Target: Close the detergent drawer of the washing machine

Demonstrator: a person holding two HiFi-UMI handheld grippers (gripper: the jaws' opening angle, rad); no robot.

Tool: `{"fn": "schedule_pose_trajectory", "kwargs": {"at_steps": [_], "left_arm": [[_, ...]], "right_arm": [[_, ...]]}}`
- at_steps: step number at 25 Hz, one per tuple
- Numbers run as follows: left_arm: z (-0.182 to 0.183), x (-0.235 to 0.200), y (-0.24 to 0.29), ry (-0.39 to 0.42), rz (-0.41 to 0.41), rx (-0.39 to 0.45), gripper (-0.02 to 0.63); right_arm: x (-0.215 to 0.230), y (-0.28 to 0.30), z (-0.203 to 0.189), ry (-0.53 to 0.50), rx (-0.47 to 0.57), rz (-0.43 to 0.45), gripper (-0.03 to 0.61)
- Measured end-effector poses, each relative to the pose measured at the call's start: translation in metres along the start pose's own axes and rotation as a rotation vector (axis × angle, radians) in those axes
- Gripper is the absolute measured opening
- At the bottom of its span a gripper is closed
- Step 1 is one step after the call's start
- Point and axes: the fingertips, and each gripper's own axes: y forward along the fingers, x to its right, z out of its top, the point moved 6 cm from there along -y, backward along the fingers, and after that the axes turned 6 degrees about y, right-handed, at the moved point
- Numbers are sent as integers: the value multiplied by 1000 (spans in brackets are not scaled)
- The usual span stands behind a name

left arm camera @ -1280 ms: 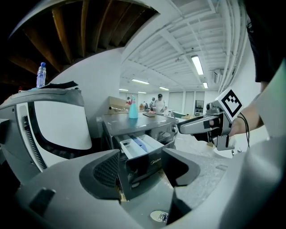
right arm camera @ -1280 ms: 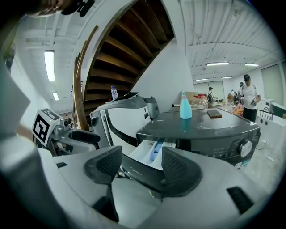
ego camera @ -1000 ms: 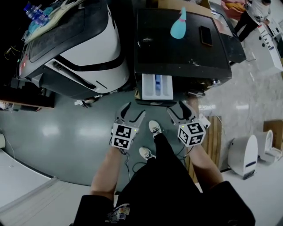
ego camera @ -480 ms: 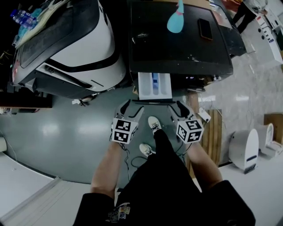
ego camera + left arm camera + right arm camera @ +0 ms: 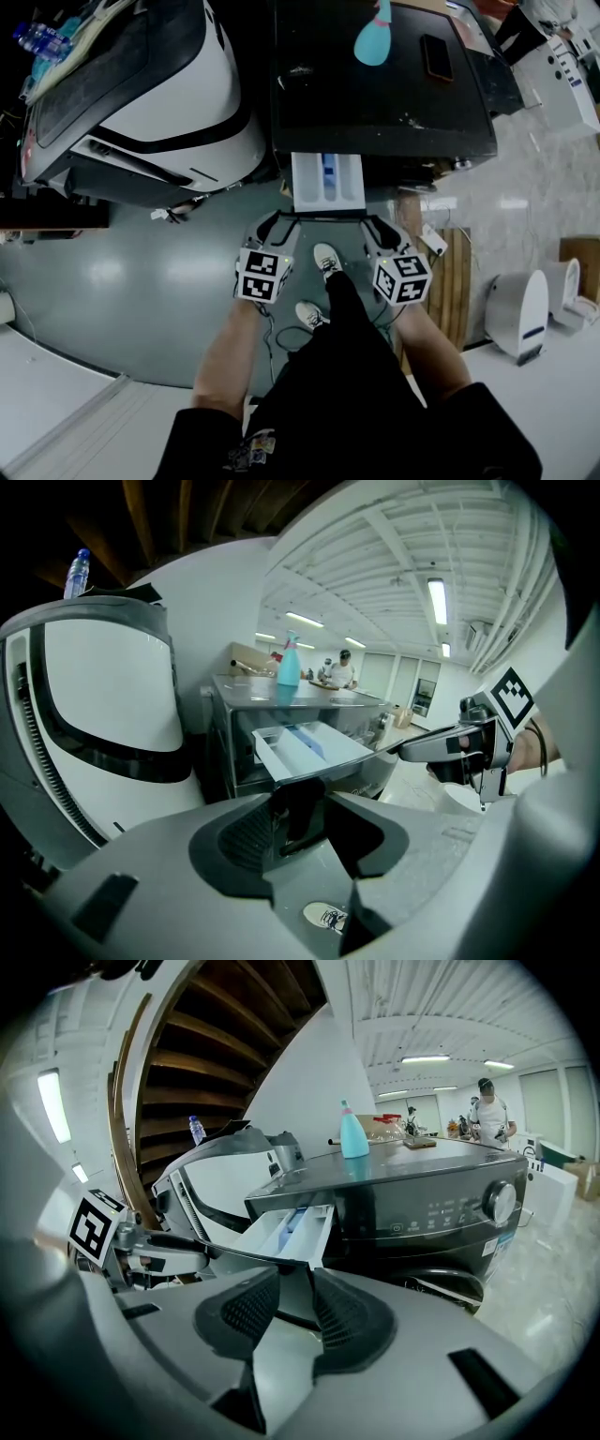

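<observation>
Left gripper (image 5: 278, 222) and right gripper (image 5: 380, 225): jaws have just been closing, now partly apart, each straddling a front corner of the detergent drawer (image 5: 327, 183); firm grip not evident. Drawer stands pulled out of the washing machine (image 5: 375, 103).

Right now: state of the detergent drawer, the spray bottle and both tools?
White plastic detergent drawer: open, pulled out of the black washing machine.
Turquoise spray bottle: upright on the machine's top.
Left tool: jaws have just been closing, drawer front's left corner between them; grip not confirmed.
Right tool: jaws have just been closing, drawer front's right corner between them; grip not confirmed.
</observation>
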Motion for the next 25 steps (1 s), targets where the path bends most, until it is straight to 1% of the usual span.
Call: {"fn": "schedule_pose_trajectory", "kwargs": {"at_steps": [9,20,25], "left_arm": [[4,-1,3,-11,20,1,169],[11,-13,19,-19,50,6,170],[19,-20,28,-38,60,0,170]], "right_arm": [[3,4,6,1,4,-2,109],[9,19,20,4,12,-1,107],[12,30,29,10,16,-8,107]]}}
